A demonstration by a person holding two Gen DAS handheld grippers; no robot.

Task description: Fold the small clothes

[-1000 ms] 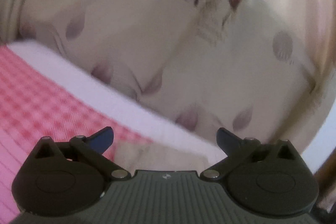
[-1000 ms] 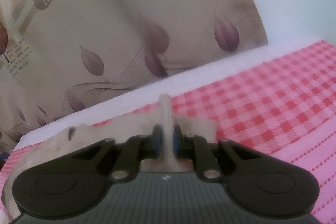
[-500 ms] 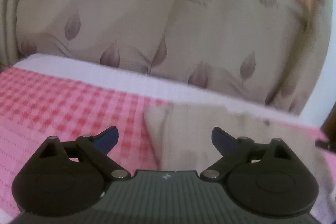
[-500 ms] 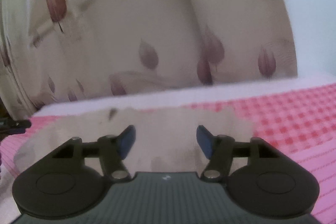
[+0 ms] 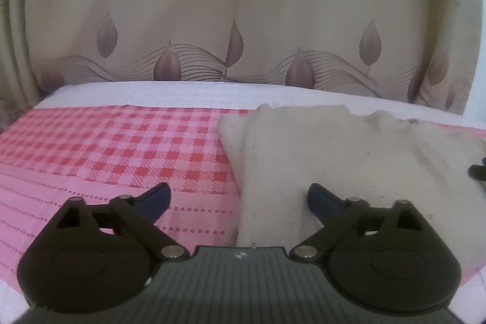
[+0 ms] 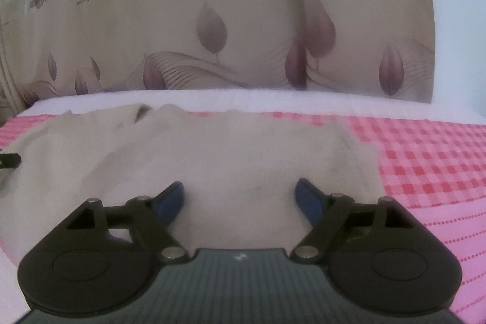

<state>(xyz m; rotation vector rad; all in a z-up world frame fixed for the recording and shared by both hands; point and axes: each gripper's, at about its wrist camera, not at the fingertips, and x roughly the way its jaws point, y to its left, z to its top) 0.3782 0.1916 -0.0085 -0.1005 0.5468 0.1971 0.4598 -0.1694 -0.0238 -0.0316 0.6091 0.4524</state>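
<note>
A small cream garment [image 5: 349, 154] lies flat on the pink checked cloth [image 5: 121, 148]; in the right wrist view it [image 6: 212, 154] fills the middle. My left gripper [image 5: 239, 198] is open and empty, over the garment's left edge. My right gripper [image 6: 241, 196] is open and empty, over the garment's near right part. A tip of the other gripper shows at the right edge of the left wrist view [image 5: 477, 170] and at the left edge of the right wrist view [image 6: 9, 161].
A beige curtain with leaf prints [image 5: 243, 20] hangs behind the table's far edge. A white strip of the surface [image 5: 182, 96] runs along the back. Pink checked cloth [image 6: 431, 160] lies to the garment's right.
My right gripper has opened and let go of the cream fabric it pinched, and the garment now lies flat. My left gripper, open throughout, has swung level over the garment's left edge.
</note>
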